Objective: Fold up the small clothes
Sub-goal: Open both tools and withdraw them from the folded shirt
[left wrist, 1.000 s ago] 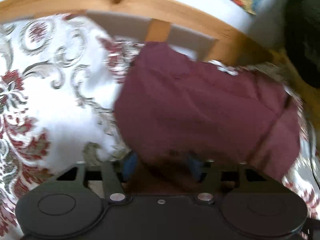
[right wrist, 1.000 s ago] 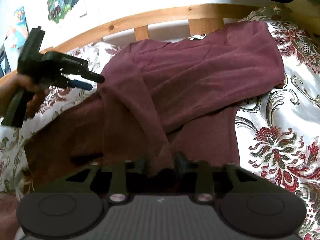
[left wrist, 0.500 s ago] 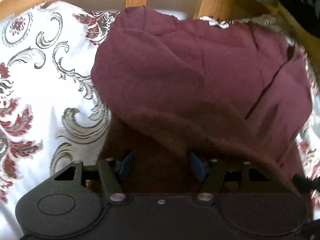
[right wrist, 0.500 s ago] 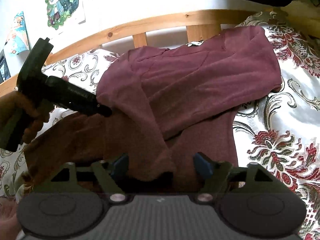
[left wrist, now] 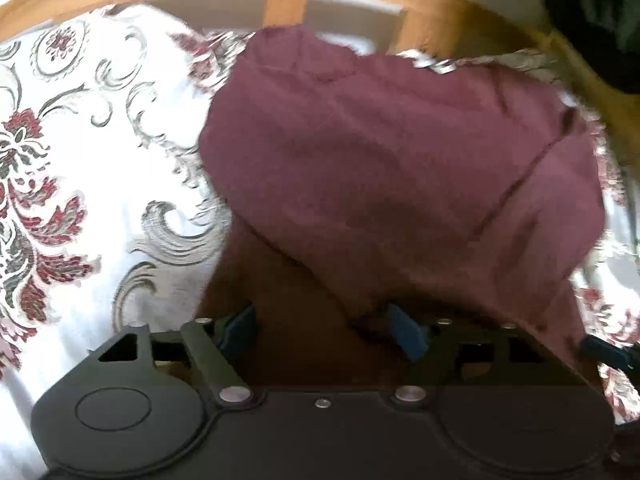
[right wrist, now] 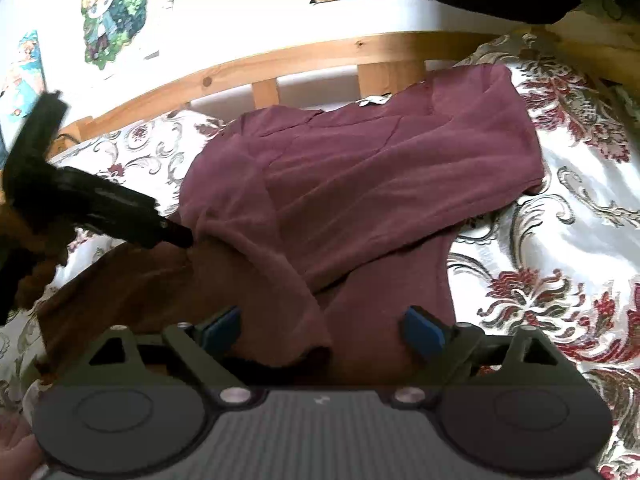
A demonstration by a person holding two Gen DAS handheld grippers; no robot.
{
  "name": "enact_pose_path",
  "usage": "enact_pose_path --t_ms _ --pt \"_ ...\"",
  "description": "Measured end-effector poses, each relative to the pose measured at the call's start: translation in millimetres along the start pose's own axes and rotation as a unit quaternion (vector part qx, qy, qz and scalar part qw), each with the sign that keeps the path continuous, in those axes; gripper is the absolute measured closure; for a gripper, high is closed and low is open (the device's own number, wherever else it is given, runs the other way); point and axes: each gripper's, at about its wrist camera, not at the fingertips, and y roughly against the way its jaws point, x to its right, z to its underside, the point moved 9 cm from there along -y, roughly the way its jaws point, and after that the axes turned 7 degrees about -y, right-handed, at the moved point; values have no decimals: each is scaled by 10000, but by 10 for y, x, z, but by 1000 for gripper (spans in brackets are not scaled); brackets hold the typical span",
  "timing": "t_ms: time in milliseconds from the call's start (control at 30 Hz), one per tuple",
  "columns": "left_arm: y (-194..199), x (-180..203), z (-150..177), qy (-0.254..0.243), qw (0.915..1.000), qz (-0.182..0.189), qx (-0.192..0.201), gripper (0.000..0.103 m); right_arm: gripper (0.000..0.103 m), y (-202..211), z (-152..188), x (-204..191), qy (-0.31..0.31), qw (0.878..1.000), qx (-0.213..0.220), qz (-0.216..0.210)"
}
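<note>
- Two grippers are letting go at once: the right gripper [right wrist: 322,330] has its blue fingers [right wrist: 422,332] spread wide and opening further, with the sleeve cuff [right wrist: 296,320] lying loose between them, touching neither pad.
- Left gripper [left wrist: 320,330]: fingers [left wrist: 404,330] also spread and opening; dark cloth lies between and under them, but nothing looks pinched.
- Shirt [right wrist: 380,184], maroon, lies on the bed [right wrist: 560,216] ahead of both sets of fingers, collar toward the wooden rail [right wrist: 280,60]. One sleeve is laid diagonally across the body, so I judge the sleeve fold just placed and being released.
- Next move, as I read it: back both sets of fingers clear without dragging the cuff, then take the hem nearest the fingers, or the far side, for the next fold. The cloth is soft and slack, so a snagged pad would undo the fold.
- Right view alone shows the left gripper from outside, its tip against the fold's left edge, plus the whole sleeve line and the posters [right wrist: 106,20].
- Left view alone shows the shirt's left edge against the bedspread; it is blurred, so fine contact there I cannot tell.
</note>
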Motion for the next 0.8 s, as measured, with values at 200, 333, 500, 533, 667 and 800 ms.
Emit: enact_pose_path --t_ms 200,333,500,533,667,800 --pt "-64 223 311 -1209 9910 -453 -349 18 4 -117 111 26 461 9970 -399 482" --pt "54 222 379 -1123 9928 -353 -240 17 1 -126 147 -4 811 9936 -424 669" --pt "341 70 472 -499 9987 39 0 5 0 -105 146 24 828 9934 -461 641" --pt "398 61 504 -461 9989 65 40 3 0 -82 143 16 903 9927 -441 663" --pt "653 -35 639 -590 9981 -12 191 1 0 45 99 39 1166 9881 -260 966" --pt "859 -185 810 -576 9979 -144 259 1 0 172 80 47 1209 9853 -234 1181"
